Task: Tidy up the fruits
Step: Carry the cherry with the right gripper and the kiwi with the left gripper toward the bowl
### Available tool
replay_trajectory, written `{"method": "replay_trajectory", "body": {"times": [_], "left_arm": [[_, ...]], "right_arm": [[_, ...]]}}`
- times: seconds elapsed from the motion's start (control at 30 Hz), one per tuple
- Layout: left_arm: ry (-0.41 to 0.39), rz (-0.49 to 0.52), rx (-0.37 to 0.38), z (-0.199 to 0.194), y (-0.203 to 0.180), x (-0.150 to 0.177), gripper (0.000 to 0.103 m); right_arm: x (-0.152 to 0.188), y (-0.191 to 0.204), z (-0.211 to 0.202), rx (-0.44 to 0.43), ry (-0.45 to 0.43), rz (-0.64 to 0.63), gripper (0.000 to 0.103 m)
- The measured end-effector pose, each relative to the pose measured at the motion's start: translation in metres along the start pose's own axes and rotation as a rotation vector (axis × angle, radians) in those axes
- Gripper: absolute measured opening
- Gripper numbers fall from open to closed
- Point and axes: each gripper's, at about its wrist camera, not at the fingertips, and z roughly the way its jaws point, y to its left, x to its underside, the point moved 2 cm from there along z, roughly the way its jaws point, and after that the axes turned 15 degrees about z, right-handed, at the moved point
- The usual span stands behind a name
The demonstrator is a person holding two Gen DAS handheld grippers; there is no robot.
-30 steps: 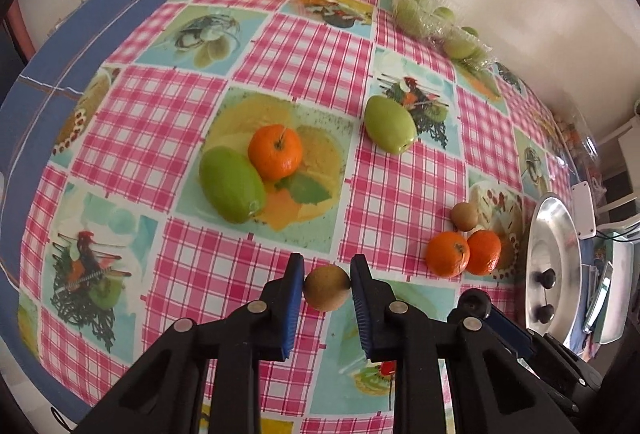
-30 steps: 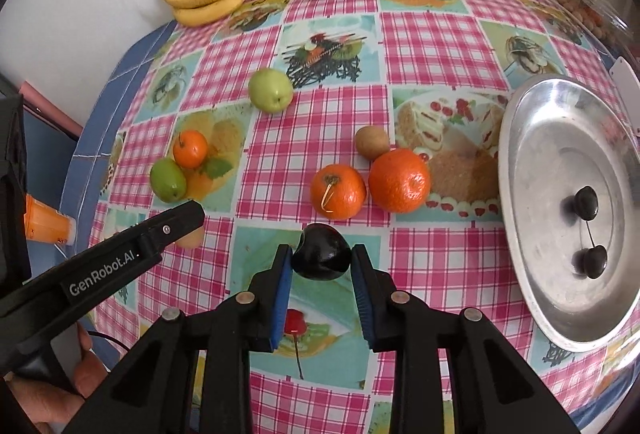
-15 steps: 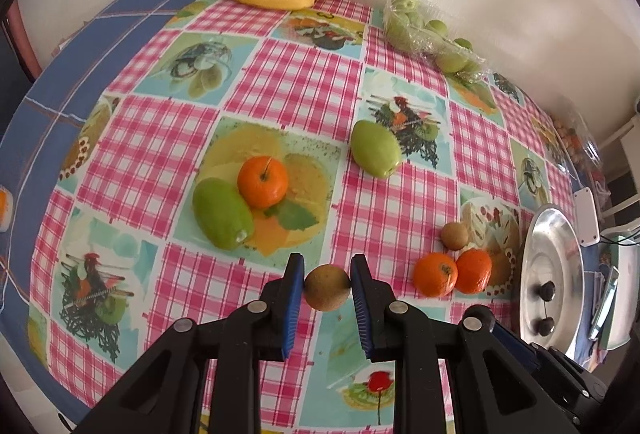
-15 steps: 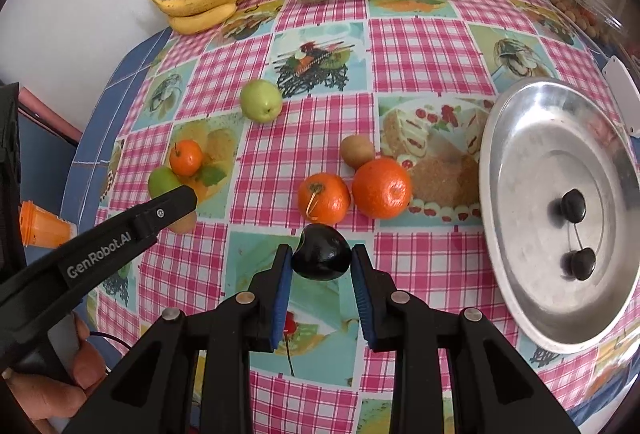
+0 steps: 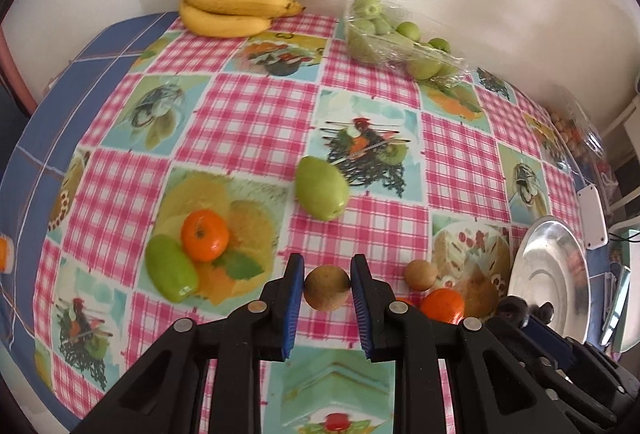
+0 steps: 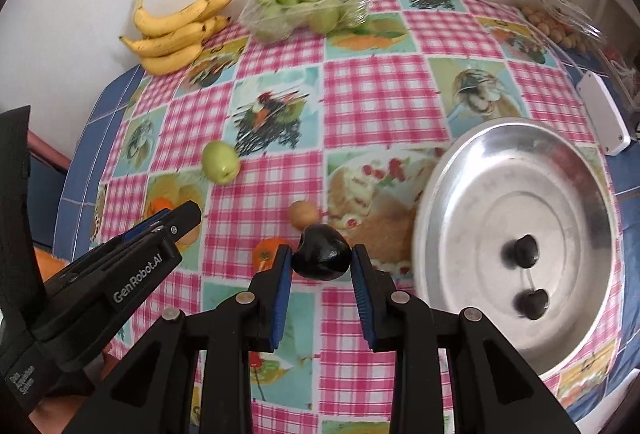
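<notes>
My left gripper (image 5: 326,288) is shut on a brown kiwi (image 5: 326,287) and holds it above the checked tablecloth. My right gripper (image 6: 321,259) is shut on a dark plum (image 6: 320,253), held left of the metal plate (image 6: 460,190), which holds two dark plums (image 6: 526,251). On the table lie a second kiwi (image 5: 419,275), an orange (image 5: 444,305), a tangerine (image 5: 205,235) beside a green fruit (image 5: 170,273), and a green apple (image 5: 321,188). The left gripper also shows in the right wrist view (image 6: 160,230).
Bananas (image 5: 236,4) and a wrapped tray of green apples (image 5: 394,38) lie at the back by the wall. A clear box of small fruit (image 6: 560,22) and a white device (image 6: 604,116) sit at the far right. The table edge drops off on the left.
Both grippers have lifted and moved forward and right with their fruit. The plate is now nearer the right gripper; the oranges slid partly behind the fingers.
</notes>
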Motion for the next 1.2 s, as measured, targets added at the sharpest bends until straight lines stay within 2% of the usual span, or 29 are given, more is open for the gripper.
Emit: {"method": "replay_trajectory", "body": {"times": [0.37, 0.7, 1.2], "left_arm": [[-0.051, 0.065, 0.030, -0.015, -0.038, -0.006, 0.026], [-0.045, 0.192, 0.061, -0.015, -0.091, -0.001, 0.026], [-0.076, 0.384, 0.132, -0.018, -0.163, 0.010, 0.026]], "right_arm": [[-0.008, -0.048, -0.011, 0.048, -0.031, 0.092, 0.031], [-0.015, -0.125, -0.024, 0.120, -0.068, 0.261, 0.031], [-0.019, -0.206, -0.039, 0.135, -0.090, 0.470, 0.031]]}}
